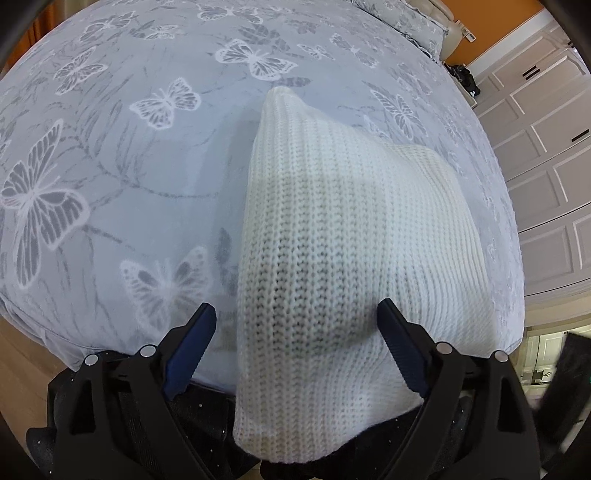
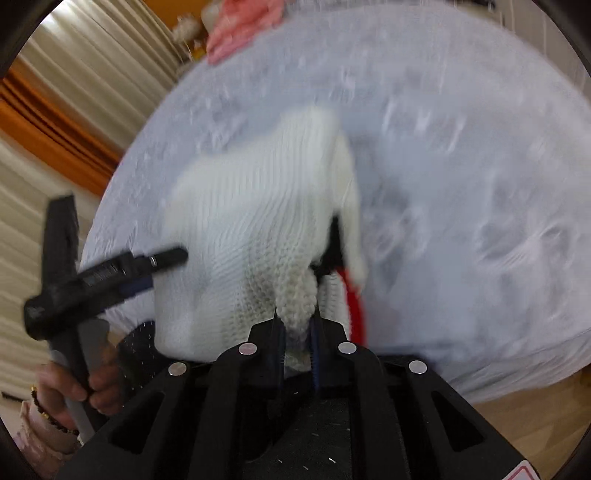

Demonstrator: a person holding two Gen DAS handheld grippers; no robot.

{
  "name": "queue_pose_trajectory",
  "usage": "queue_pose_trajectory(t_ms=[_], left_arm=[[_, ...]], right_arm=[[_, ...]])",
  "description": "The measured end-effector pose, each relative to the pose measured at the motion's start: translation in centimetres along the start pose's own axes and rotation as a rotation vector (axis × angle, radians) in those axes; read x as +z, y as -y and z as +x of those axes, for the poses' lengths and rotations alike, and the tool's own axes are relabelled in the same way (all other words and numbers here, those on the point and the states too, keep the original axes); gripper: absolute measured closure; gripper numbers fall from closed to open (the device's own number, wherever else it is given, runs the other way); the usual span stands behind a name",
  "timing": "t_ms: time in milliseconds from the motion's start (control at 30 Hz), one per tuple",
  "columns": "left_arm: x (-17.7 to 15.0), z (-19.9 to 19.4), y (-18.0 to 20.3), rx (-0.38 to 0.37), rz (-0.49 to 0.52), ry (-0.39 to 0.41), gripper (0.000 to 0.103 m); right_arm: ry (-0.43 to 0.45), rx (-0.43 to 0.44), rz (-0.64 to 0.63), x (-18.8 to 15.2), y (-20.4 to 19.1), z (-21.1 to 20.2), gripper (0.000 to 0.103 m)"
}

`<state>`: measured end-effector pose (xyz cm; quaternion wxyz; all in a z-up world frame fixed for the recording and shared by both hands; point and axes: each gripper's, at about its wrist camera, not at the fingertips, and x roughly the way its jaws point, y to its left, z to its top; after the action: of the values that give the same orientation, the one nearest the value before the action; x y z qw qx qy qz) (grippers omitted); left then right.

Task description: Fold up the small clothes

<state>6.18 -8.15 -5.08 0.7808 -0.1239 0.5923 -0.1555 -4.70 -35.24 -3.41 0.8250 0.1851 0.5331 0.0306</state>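
Note:
A white knitted garment (image 1: pixel 332 240) hangs over the near edge of the bed (image 1: pixel 110 166) and drapes toward me. My left gripper (image 1: pixel 295 325) is open, its blue-padded jaws wide apart on either side of the knit. In the right wrist view, which is blurred by motion, my right gripper (image 2: pixel 297 332) is shut on a bunched edge of the white garment (image 2: pixel 258 221). A red and black trim (image 2: pixel 352 295) shows on the garment's right side. The left gripper (image 2: pixel 162 266) appears at the left of that view, held by a hand, beside the knit.
The bed has a grey-blue cover with white butterflies. White cabinets (image 1: pixel 546 147) stand to the right and a pillow (image 1: pixel 402 14) lies at the far end. Pink clothes (image 2: pixel 240 26) lie at the bed's far edge. Curtains (image 2: pixel 74 110) hang at the left.

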Motion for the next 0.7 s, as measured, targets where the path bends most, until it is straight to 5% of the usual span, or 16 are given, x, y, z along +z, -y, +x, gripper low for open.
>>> queue_pose_trajectory(t_ms=[100, 167, 233, 300, 333, 367, 467, 700], left_arm=[[-0.1, -0.3, 0.2, 0.007, 0.022, 0.012, 0.015], [-0.1, 0.2, 0.4, 0.003, 0.021, 0.000, 0.015], [-0.1, 0.8, 0.5, -0.010, 0.010, -0.024, 0.015], [0.1, 0.7, 0.4, -0.029, 0.000, -0.024, 0.015], [0.4, 0.4, 0.1, -0.038, -0.014, -0.014, 0.012], [0.6, 0.3, -0.2, -0.044, -0.028, -0.007, 0.011], [2.0, 0.1, -1.8, -0.091, -0.114, 0.005, 0.010], [4.0, 2.8, -3.9, -0.188, -0.223, -0.049, 0.008]], right_arm=[[-0.100, -0.043, -0.015, -0.6, 1.8, 1.5, 0.091], [-0.205, -0.098, -0.010, -1.8, 3.3, 4.2, 0.079], [-0.181, -0.061, 0.031, -1.3, 3.4, 3.4, 0.074], [-0.089, -0.004, 0.067, 0.7, 3.2, 1.5, 0.056], [-0.057, 0.006, 0.077, 1.7, 3.1, 1.0, 0.030], [-0.015, 0.018, 0.078, 3.4, 2.9, 0.7, 0.020], [0.011, 0.045, 0.073, 6.4, 2.8, 2.0, 0.020], [-0.161, 0.196, 0.237, 7.2, 4.6, 11.3, 0.020]])
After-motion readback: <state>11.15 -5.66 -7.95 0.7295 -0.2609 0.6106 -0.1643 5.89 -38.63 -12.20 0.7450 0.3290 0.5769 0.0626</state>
